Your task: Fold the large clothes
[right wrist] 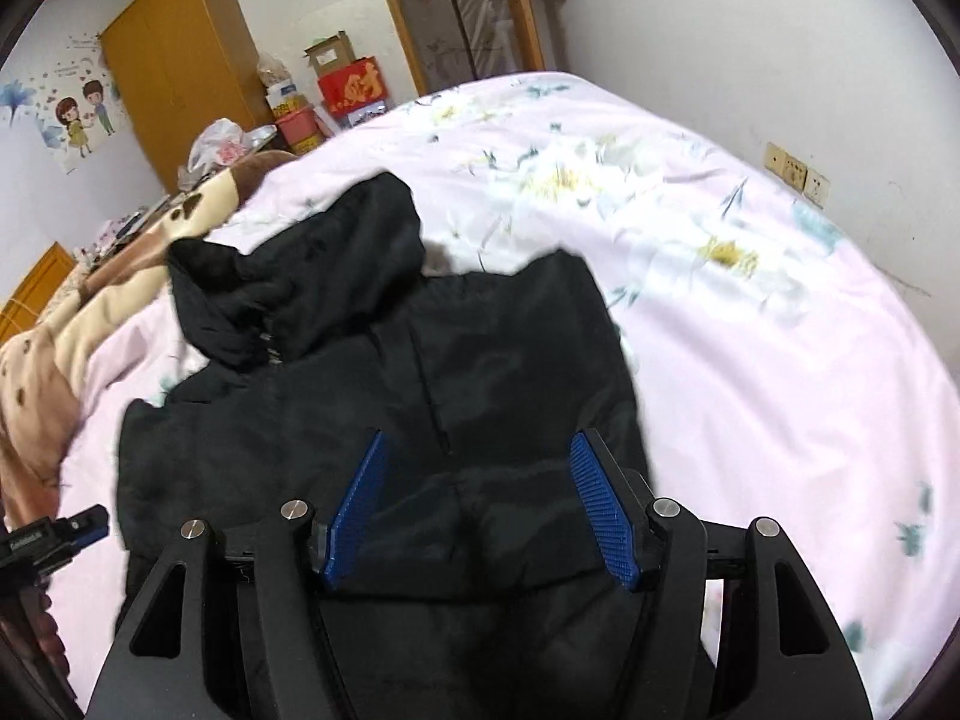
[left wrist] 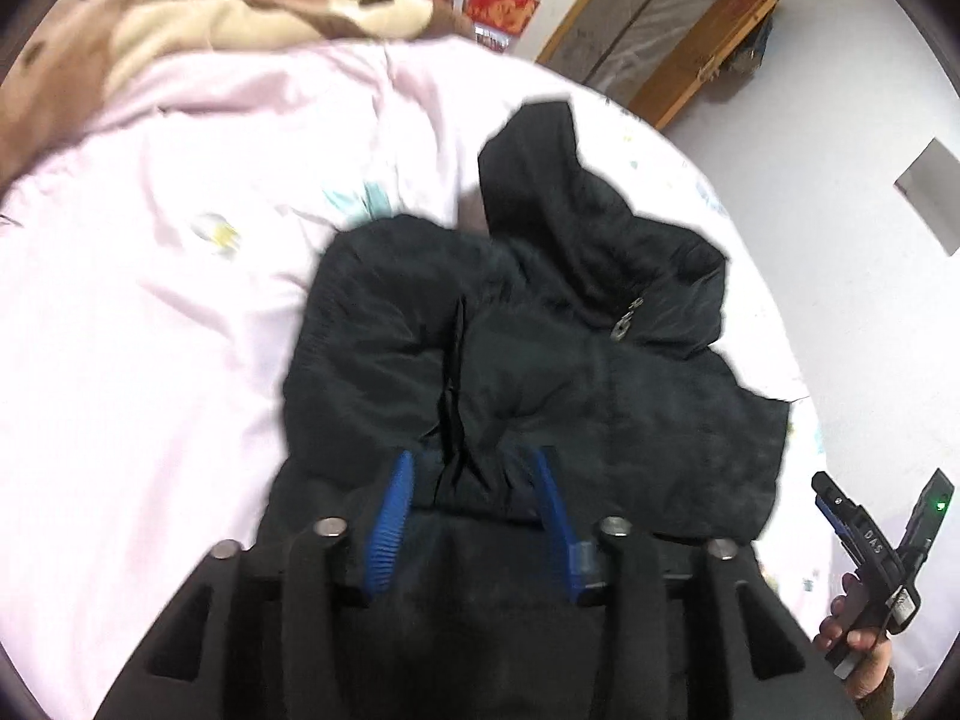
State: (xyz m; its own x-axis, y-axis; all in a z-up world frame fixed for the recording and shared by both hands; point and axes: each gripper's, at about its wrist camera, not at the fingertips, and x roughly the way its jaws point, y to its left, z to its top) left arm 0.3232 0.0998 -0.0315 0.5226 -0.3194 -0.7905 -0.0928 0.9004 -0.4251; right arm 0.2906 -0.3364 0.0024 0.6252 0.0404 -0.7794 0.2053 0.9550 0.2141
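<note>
The black jacket (left wrist: 540, 360) lies bunched on the pink bed (left wrist: 150, 300), both the left gripper (left wrist: 474, 468) and right gripper (right wrist: 480, 450) spread above it holding nothing, so its puffy folds may spring loose unpressed.

Pink floral bedsheet (right wrist: 750, 360), wooden wardrobe (right wrist: 180, 60)

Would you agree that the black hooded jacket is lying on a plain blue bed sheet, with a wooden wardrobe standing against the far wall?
Not quite: the sheet is pale pink with a flower print, not plain blue, as the right wrist view shows. The rest holds: the black hooded jacket lies on it, and a wooden wardrobe stands against the far wall.
</note>
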